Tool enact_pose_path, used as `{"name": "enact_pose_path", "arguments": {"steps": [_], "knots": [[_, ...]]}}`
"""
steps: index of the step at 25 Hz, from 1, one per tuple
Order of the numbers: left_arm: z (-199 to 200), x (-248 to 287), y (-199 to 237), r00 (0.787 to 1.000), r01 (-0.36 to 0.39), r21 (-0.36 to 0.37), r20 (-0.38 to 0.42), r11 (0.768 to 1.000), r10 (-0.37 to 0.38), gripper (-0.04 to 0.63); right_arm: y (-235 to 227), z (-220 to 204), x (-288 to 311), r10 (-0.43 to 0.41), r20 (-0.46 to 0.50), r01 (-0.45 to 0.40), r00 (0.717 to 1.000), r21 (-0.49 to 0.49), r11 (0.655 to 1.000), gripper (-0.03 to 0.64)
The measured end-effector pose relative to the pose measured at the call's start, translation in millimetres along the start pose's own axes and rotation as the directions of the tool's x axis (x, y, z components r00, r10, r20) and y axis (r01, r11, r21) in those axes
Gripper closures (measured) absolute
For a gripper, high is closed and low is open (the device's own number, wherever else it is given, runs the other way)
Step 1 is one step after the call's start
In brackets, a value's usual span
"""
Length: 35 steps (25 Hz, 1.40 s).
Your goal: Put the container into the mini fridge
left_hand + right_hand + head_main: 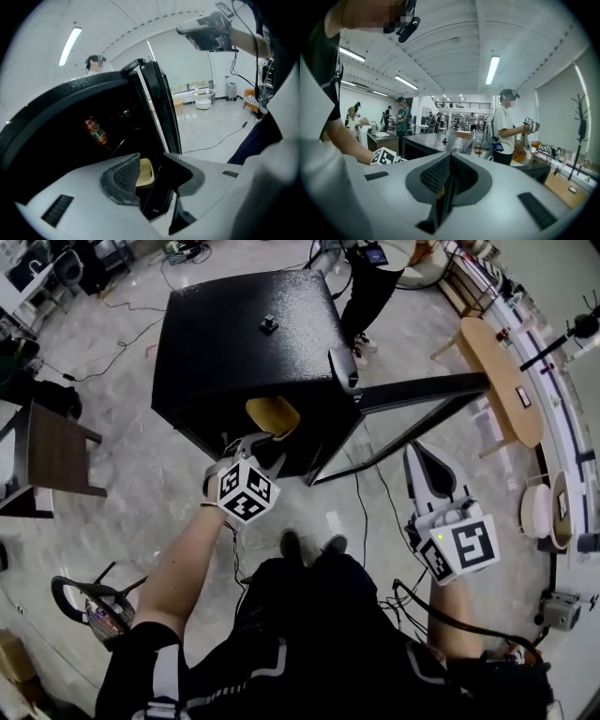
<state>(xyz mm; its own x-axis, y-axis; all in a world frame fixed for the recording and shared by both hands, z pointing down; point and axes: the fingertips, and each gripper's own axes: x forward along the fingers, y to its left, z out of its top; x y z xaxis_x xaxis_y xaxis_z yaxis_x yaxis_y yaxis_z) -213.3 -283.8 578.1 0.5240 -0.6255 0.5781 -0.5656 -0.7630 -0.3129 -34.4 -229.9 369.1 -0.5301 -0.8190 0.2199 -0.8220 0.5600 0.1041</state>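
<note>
The black mini fridge point(244, 334) stands ahead with its door point(422, 395) swung open to the right. A yellow container point(272, 413) sits inside the opening, and in the left gripper view it point(146, 171) rests low in the dark interior. My left gripper point(251, 439) hovers just in front of the opening. Its jaws are open point(152, 161) with nothing pressed between them, and the container shows beyond the gap. My right gripper point(419, 451) is shut, below the open door and apart from it; its jaws meet point(447, 159) with nothing held.
A red can point(95, 131) stands deeper inside the fridge. A small black object point(269, 323) lies on the fridge top. A person point(370, 287) stands behind the fridge. An oval wooden table point(502, 381) is at right, a dark table point(56, 451) at left. Cables cross the floor.
</note>
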Motion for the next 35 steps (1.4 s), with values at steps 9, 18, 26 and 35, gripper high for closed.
{"name": "enact_pose_path", "arguments": {"steps": [9,18,26,35], "knots": [[50,-88,25,0.974,-0.150,-0.189,0.140,0.970,0.178,0.431,28,30,35,0.133,0.067,-0.131,0.989,-0.032,0.991,0.600],[87,-180,58,0.870,-0.324,-0.423,0.218,0.847,0.441,0.482,53,50,62,0.249,0.088,-0.241,0.964,-0.092,0.966,0.600],[113,-241,73,0.735,-0.425,-0.581,0.226,0.694,0.639,0.583,52,79,58,0.318,0.194,-0.305,0.928,-0.094,0.948,0.601],[128,-281,82,0.612,-0.471,-0.648,0.249,0.599,0.750,0.586,32,83,51,0.219,0.190,-0.213,0.957,-0.056,0.976,0.601]]}}
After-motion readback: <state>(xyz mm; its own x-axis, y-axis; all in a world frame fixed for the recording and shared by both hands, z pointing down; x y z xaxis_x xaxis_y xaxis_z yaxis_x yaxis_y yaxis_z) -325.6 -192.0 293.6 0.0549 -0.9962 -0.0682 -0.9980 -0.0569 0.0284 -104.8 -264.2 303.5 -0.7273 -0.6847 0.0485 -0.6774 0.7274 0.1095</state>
